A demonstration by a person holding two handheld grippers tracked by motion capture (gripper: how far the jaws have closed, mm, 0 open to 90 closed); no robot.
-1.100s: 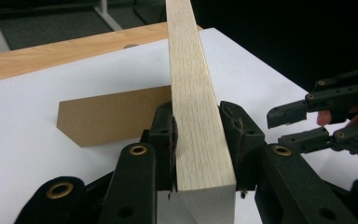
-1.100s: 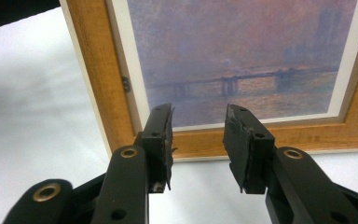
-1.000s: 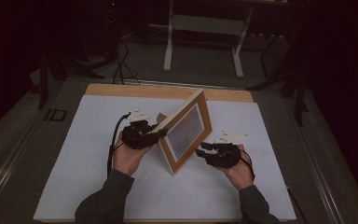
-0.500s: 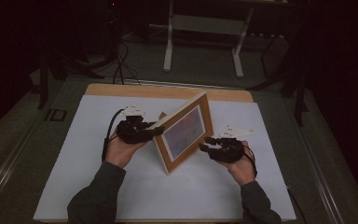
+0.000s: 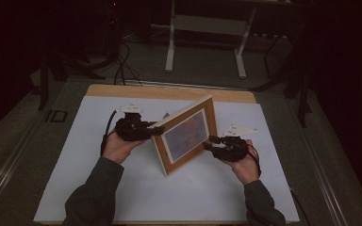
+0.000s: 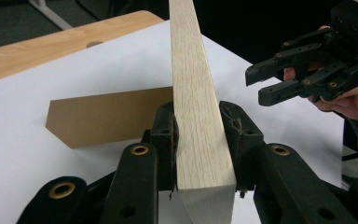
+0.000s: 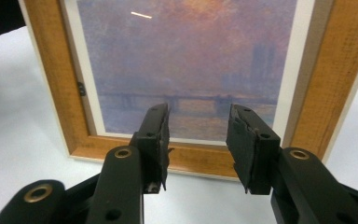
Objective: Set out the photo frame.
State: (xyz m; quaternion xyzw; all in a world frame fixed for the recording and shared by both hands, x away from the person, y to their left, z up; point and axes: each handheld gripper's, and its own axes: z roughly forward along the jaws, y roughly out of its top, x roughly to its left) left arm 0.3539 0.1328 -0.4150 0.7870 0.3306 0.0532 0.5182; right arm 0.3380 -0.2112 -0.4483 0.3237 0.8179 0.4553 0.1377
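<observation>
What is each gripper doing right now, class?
Left gripper: closed on the picture frame edge.
Right gripper: open, holding nothing, facing the frame's front.

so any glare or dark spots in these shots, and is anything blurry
High view: room dark beyond the lit white table. Right gripper view: a small bright streak of glare on the picture frame glass. Left gripper view: frame edge sharp, the other hand-held gripper slightly soft.

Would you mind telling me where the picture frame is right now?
In the high view the picture frame stands near the table's middle between both grippers, its edge clamped by the left gripper.
</observation>
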